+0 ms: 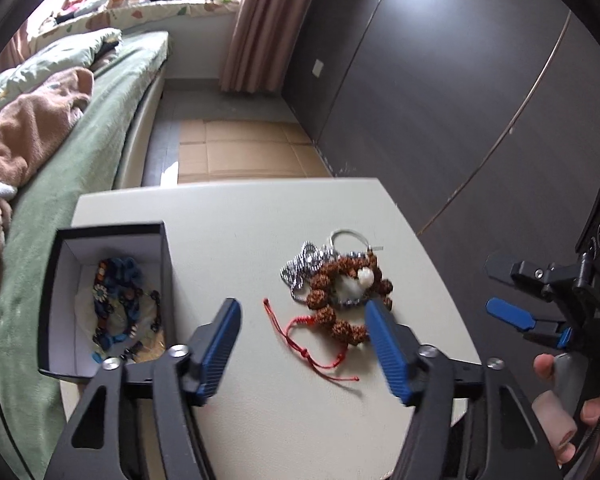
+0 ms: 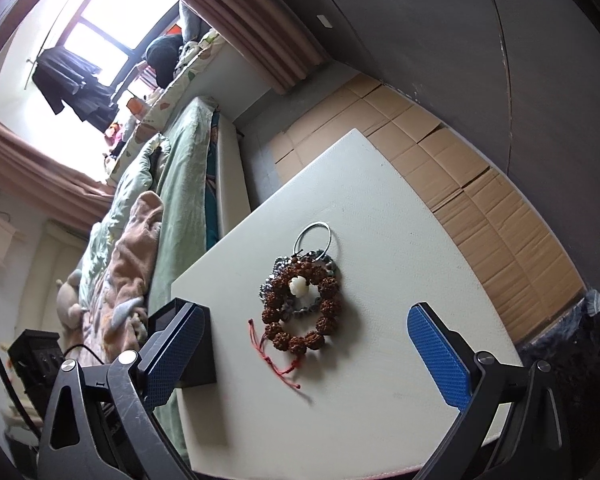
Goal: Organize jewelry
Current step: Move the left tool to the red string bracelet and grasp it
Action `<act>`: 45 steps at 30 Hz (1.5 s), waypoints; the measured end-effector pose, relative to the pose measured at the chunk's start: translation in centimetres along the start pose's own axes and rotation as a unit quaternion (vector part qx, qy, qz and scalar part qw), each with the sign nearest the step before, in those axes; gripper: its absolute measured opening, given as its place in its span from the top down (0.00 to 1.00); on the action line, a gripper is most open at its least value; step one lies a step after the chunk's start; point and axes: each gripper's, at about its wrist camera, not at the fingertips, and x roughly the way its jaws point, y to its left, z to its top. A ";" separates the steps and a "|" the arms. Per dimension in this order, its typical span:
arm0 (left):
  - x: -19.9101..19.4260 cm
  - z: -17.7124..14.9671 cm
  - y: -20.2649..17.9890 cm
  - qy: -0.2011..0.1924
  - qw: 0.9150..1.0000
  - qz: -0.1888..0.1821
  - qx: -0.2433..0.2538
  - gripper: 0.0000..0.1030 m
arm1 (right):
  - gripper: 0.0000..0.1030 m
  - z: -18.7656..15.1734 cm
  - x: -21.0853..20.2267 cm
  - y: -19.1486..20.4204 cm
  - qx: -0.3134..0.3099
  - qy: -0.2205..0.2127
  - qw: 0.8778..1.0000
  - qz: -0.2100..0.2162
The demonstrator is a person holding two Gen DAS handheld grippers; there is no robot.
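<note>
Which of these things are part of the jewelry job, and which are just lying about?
Job:
- brown bead bracelet
- red cord
- silver chain
- metal ring
- black box already holding beaded pieces

Lying about:
- bed
- blanket
- curtain
- cardboard

Box [image 1: 112, 292] lies left of bracelets [image 1: 340, 292] on table [image 1: 260, 400].
</note>
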 end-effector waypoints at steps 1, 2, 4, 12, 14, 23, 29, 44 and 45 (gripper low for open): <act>0.5 -0.2 -0.1 0.010 1.000 0.000 0.000 0.44 | 0.00 0.0 0.1 -0.1 0.001 0.003 1.000 -0.003; 1.0 -0.4 -0.3 0.019 1.000 0.002 0.000 0.47 | 0.00 0.0 0.2 -0.3 0.003 0.007 1.000 -0.005; 2.0 -0.8 -0.5 0.035 0.999 0.005 0.001 0.55 | 0.00 0.0 0.5 -0.8 0.011 0.013 1.000 -0.005; 4.9 -1.8 -1.0 0.076 0.997 0.011 -0.007 0.63 | 0.01 0.0 1.2 -1.3 0.023 0.025 0.999 -0.003; 5.6 -2.1 -1.1 0.084 0.996 0.017 -0.004 0.64 | 0.01 0.0 1.3 -1.2 0.021 0.027 0.999 -0.002; 7.6 -2.8 -0.9 0.099 0.994 0.041 0.000 0.69 | 0.27 -0.3 2.7 -1.6 0.027 0.042 0.999 -0.020; 7.7 -2.9 -0.7 0.090 0.993 0.071 0.014 0.94 | 0.30 -0.4 3.5 -1.6 0.030 0.050 0.998 -0.026; 2.5 -0.3 1.9 0.028 0.998 -0.022 -0.049 0.95 | 0.38 -1.3 8.9 0.1 -0.013 0.094 0.991 -0.090; 2.0 -0.1 2.2 0.021 0.998 -0.025 -0.052 0.95 | 0.38 -1.3 9.1 0.3 -0.018 0.092 0.991 -0.096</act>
